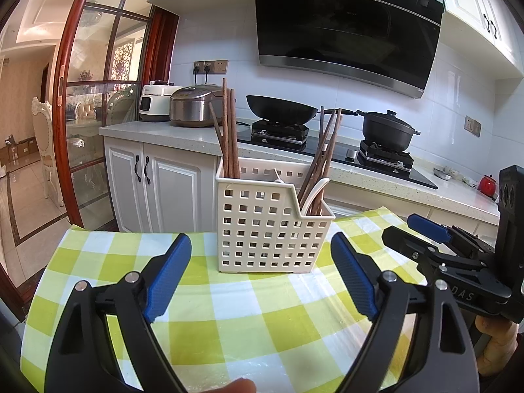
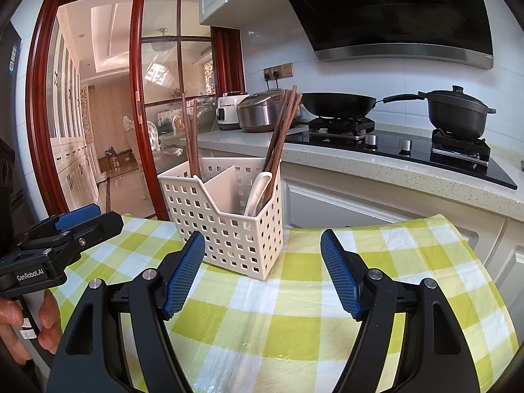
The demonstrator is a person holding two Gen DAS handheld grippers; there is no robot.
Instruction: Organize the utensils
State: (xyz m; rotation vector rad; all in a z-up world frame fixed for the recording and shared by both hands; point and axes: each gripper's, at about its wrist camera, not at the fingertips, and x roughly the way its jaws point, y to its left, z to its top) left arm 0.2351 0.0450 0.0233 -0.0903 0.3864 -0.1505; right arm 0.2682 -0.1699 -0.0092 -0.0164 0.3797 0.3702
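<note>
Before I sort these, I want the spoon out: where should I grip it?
Grip the spoon by its white handle where it rises above the caddy rim, coming from above. It leans among the chopsticks in the right compartment, bowl hidden below, so the right gripper looks better placed.

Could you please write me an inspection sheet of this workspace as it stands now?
Surface: table under a green-and-white checked cloth, a little wrinkled.
Job's things: white perforated caddy upright on the cloth; brown chopsticks and a white spoon lean in its right compartment, more chopsticks stand in the left.
Clutter: nothing seen on the cloth.
Grippers: left gripper and right gripper both open and empty, aimed at the caddy.
Cables: two plugs in the wall socket behind the cookers.
Surroundings: wok and lidded pot on the hob, rice cooker, range hood, glass door.
</note>
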